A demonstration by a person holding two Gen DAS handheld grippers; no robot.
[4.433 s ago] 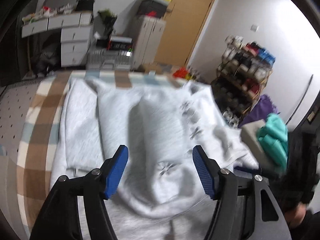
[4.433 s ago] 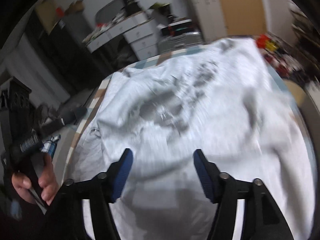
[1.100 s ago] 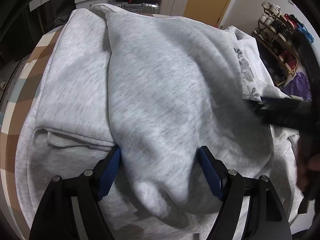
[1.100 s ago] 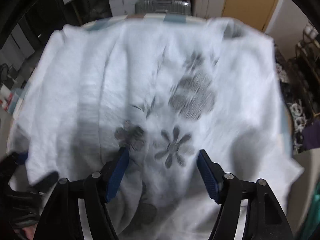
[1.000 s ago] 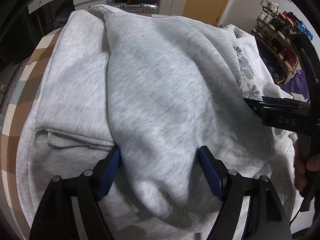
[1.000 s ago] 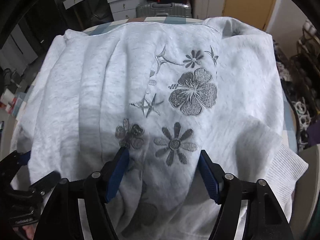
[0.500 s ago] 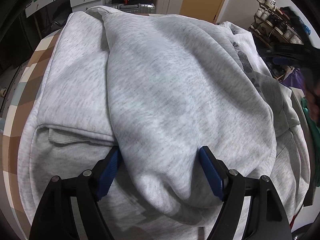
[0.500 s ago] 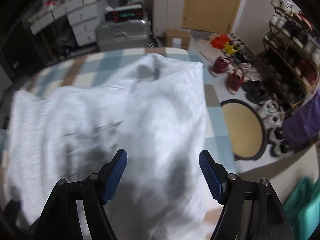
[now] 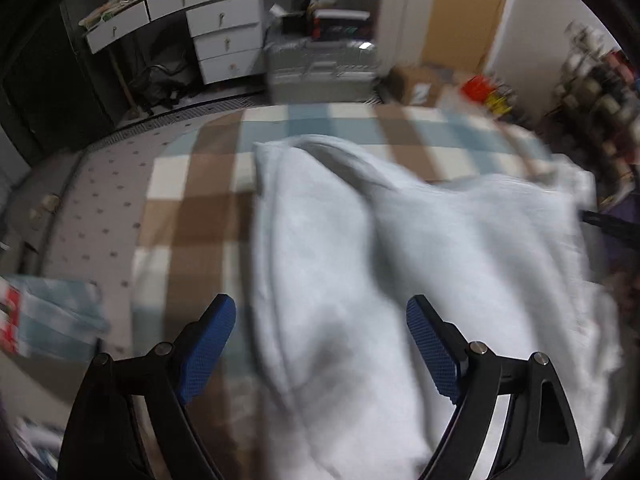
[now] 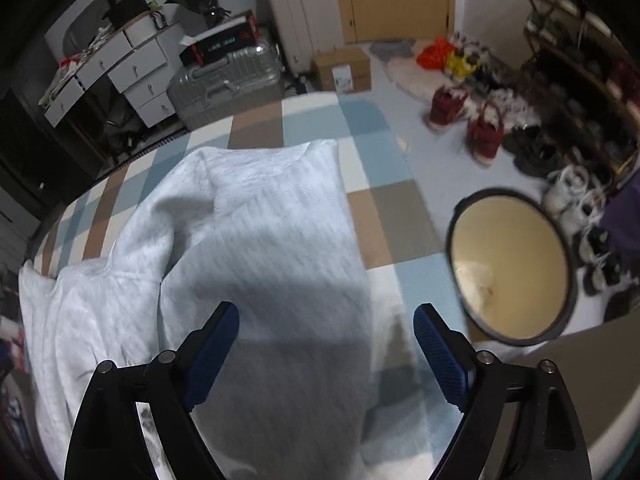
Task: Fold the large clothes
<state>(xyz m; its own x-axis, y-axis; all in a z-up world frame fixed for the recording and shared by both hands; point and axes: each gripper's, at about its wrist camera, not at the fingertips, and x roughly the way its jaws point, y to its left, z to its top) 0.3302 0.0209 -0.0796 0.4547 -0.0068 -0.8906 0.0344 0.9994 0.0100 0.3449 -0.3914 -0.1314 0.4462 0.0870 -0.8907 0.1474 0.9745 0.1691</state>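
A light grey sweatshirt (image 9: 400, 272) lies in a loosely folded heap on the checked blanket (image 9: 192, 208). It also shows in the right wrist view (image 10: 260, 248), with a sleeve laid over the body. My left gripper (image 9: 320, 348) is open and empty above the garment's left edge. My right gripper (image 10: 326, 356) is open and empty above the garment's right side, near the blanket's (image 10: 384, 160) edge. The left wrist view is blurred by motion.
A round tan stool (image 10: 510, 268) stands on the floor right of the bed. Shoes (image 10: 484, 128) and a shoe rack (image 10: 592, 80) are behind it. A silver suitcase (image 10: 224, 80), white drawers (image 9: 224, 36) and a cardboard box (image 10: 344, 68) stand beyond the bed's far edge.
Both grippers have pulled up and back from the sweatshirt. The left one has swung left, the right one right, so the bed's edges and the floor show. The embroidered flowers are out of sight.
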